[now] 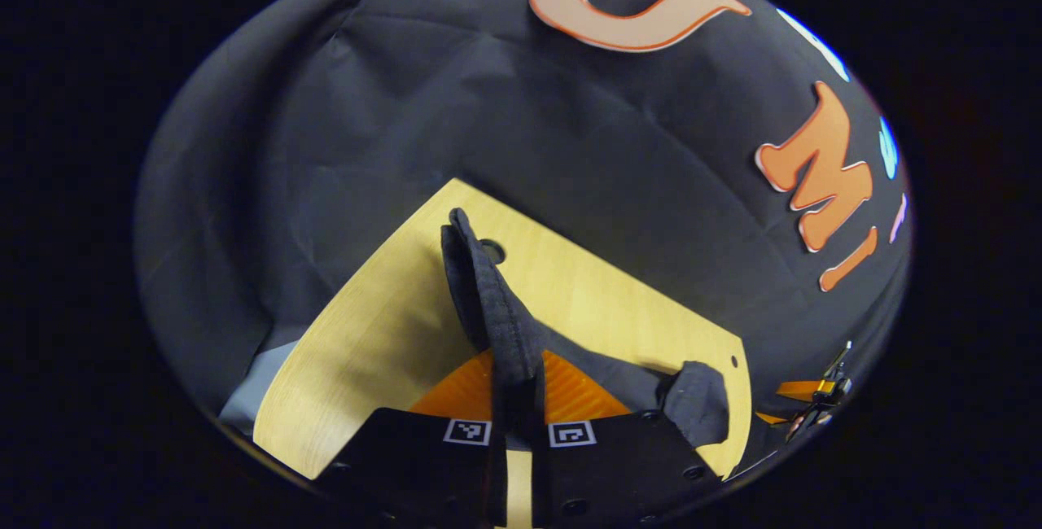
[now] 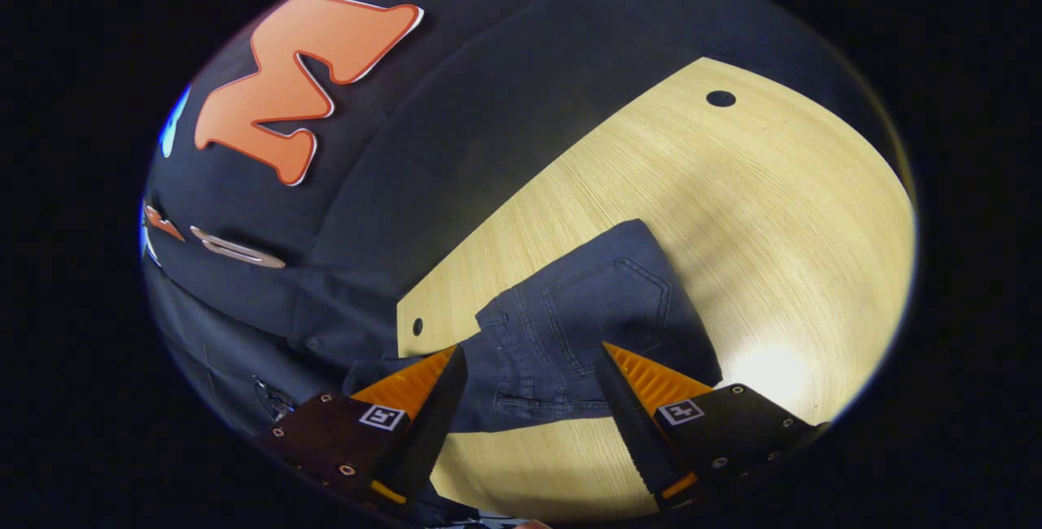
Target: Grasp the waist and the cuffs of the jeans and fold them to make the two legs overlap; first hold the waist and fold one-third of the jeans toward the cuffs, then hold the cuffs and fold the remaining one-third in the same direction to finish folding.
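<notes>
In the left gripper view, the left gripper (image 1: 518, 399) has its two orange fingers (image 1: 460, 391) drawn together on a bunched fold of the jeans (image 1: 496, 309), pinched between them and rising toward 12 o'clock as a narrow dark ridge. From that ridge the cloth trails off toward 4 o'clock across the table (image 1: 383, 334), ending in a small lump near the table's edge. A round hole (image 1: 492, 251) in the tabletop sits just beside the top of the ridge. At 4 o'clock, past the table's edge, the other gripper shows small and far off. In the right gripper view, the right gripper (image 2: 529, 386) hangs with its jaws spread wide and nothing between them; the fingers (image 2: 643, 382) stand either side of the waist end of the jeans (image 2: 582, 317), which lies flat on the table (image 2: 733, 212) with a back pocket (image 2: 606, 301) facing up. Whether the tips touch the cloth cannot be told. The waist end lies near the table's edge at 9 o'clock.
</notes>
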Tool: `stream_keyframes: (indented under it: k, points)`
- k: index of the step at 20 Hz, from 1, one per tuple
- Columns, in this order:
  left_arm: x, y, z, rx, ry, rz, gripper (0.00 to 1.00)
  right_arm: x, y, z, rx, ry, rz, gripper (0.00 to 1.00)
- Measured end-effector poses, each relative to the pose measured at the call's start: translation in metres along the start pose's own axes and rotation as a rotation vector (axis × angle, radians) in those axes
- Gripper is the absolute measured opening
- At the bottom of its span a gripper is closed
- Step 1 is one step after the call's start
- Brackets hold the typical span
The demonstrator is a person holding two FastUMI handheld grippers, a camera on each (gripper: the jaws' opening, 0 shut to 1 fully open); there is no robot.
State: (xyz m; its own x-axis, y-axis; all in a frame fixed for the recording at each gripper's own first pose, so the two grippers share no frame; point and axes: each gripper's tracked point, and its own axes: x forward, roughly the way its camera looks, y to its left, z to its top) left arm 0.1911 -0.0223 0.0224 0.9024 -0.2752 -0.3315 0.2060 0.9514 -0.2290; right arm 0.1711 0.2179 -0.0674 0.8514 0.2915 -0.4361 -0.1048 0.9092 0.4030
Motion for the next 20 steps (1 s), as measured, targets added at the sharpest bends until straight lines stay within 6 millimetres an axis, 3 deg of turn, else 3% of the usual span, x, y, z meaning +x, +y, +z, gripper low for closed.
stream_keyframes:
  k: [3, 13, 20]
  points:
    - [-0.012, -0.038, 0.010, 0.019, -0.035, -0.032, 0.11, -0.002, -0.004, 0.004, -0.005, 0.006, 0.016, 0.97]
    - [-0.026, -0.206, 0.013, 0.145, -0.075, -0.215, 0.11, -0.016, -0.022, 0.036, -0.132, -0.092, 0.029, 0.97]
    - [-0.014, -0.303, -0.026, 0.281, -0.025, -0.309, 0.11, -0.032, -0.035, 0.054, -0.279, -0.190, 0.011, 0.98]
